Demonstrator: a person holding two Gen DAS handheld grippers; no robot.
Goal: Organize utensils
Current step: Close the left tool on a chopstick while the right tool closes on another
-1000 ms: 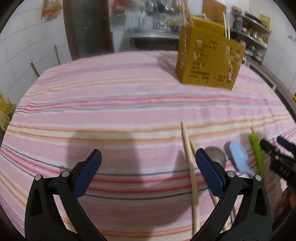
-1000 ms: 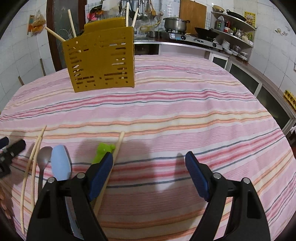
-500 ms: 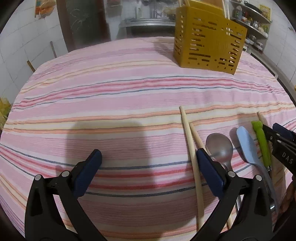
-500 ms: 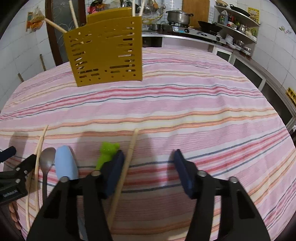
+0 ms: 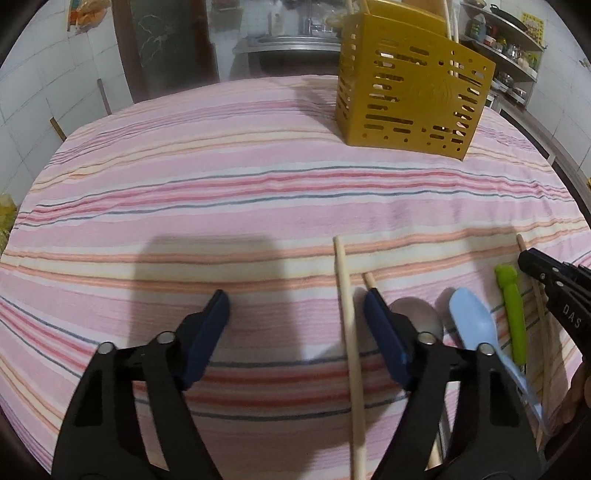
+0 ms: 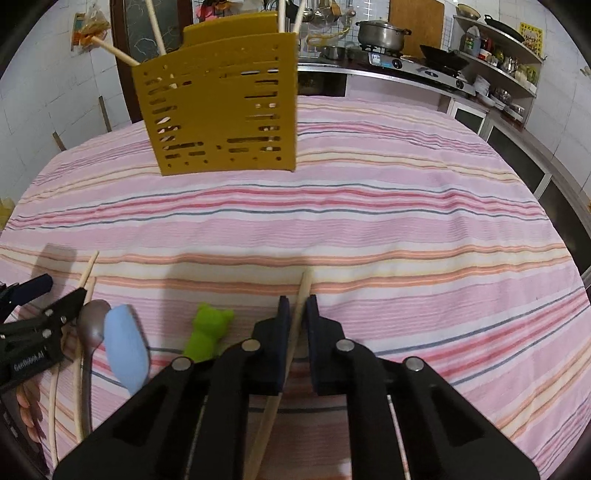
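My right gripper [image 6: 297,308] is shut on a wooden chopstick [image 6: 303,286] lying on the striped cloth. Left of it lie a green-handled utensil [image 6: 208,330], a light blue spoon [image 6: 125,349], a metal spoon [image 6: 94,321] and two more chopsticks [image 6: 86,275]. My left gripper [image 5: 295,306] is open and empty just above the cloth; one chopstick [image 5: 345,310] lies between its fingers and the other runs under its right finger. The metal spoon [image 5: 424,317], blue spoon [image 5: 474,323] and green utensil [image 5: 511,306] lie to its right. A yellow slotted utensil holder [image 6: 221,110] with several chopsticks stands at the back.
The holder also shows in the left wrist view [image 5: 410,99] at the back right. The round table's striped cloth [image 6: 406,221] stretches right and forward. A kitchen counter with a pot [image 6: 382,35] and stove lies behind the table.
My right gripper has closed from wide open onto the chopstick. My left gripper has narrowed its opening and shifted toward the left chopsticks.
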